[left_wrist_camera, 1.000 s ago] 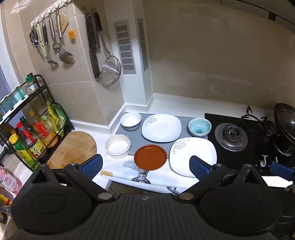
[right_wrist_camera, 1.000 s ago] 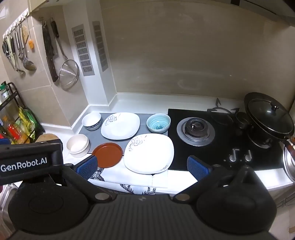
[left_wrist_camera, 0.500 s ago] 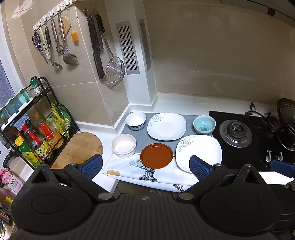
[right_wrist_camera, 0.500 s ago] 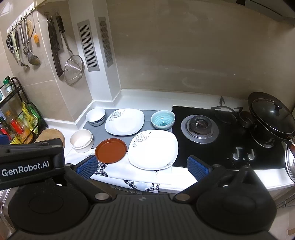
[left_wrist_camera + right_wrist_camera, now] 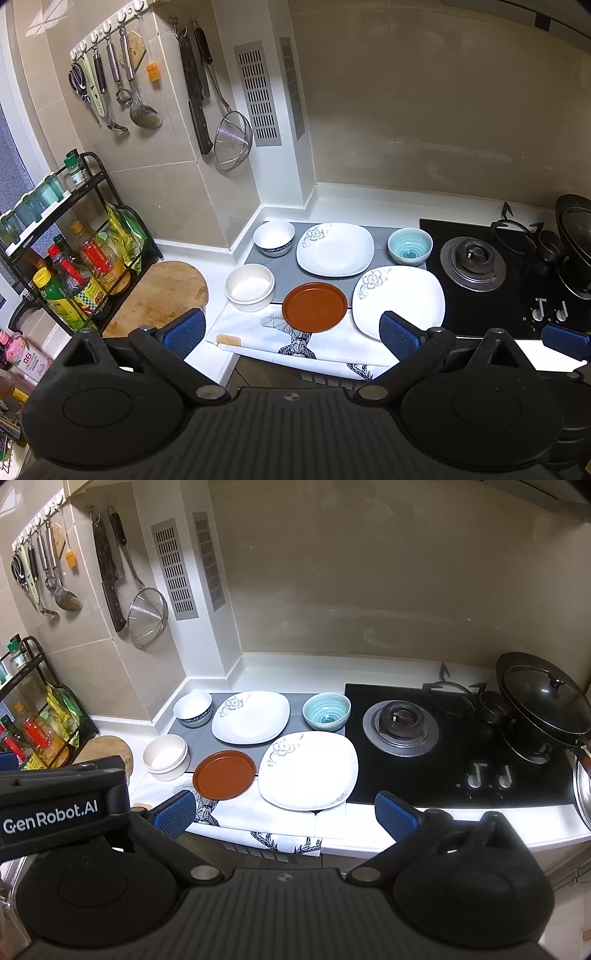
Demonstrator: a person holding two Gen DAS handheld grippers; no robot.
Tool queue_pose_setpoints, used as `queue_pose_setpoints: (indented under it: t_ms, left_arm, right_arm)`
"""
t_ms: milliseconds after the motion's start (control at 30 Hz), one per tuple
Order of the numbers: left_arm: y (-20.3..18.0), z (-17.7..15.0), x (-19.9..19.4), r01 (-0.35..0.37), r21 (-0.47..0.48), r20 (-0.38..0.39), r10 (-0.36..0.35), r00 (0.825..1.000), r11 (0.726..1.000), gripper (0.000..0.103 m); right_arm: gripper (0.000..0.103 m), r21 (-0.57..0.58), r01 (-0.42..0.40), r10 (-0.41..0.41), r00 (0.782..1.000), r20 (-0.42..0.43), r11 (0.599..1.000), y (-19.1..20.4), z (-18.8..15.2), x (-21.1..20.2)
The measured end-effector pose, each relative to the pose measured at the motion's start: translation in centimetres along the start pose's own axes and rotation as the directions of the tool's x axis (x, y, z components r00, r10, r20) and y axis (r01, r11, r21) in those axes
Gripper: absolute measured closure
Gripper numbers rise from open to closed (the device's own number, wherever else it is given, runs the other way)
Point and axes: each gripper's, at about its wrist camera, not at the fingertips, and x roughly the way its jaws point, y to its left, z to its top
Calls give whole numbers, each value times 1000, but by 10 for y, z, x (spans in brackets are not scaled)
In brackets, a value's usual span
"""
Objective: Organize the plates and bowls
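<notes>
Kitchen counter, stove right. Grey mat carries 2 bowls, 1 square plate. Nearer: cream bowl, brown plate, larger square plate. Left gripper and right gripper hover short of the counter, jaws spread, empty.

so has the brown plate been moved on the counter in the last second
No. The brown plate sits by the large white plate, overlapping the grey mat exactly as before; only the cameras shifted.
</notes>
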Motion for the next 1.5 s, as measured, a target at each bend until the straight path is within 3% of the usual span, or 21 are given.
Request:
queue_pose_setpoints:
  t_ms: [600, 1233, 1400, 1500]
  left_arm:
    - [5, -9, 7, -18, -15, -8, 18, 1000, 1000, 3]
    - [8, -14, 10, -10, -25, -27, 9, 1000, 1000, 3]
    - [5, -14, 24, 3, -21, -42, -4, 999, 1000, 2]
    - [6, -13, 40, 52, -38, -44, -53, 998, 998, 2]
  right_arm:
    - [0, -25, 14, -14, 1000, 0, 1000, 12, -6, 4]
    - [0, -16, -31, 30, 999, -33, 999, 10, -10, 11]
    - [0, -5, -13, 12, 999, -39, 1000, 10, -11, 24]
    - [0, 7, 0, 0, 999, -32, 1000, 6, -11, 36]
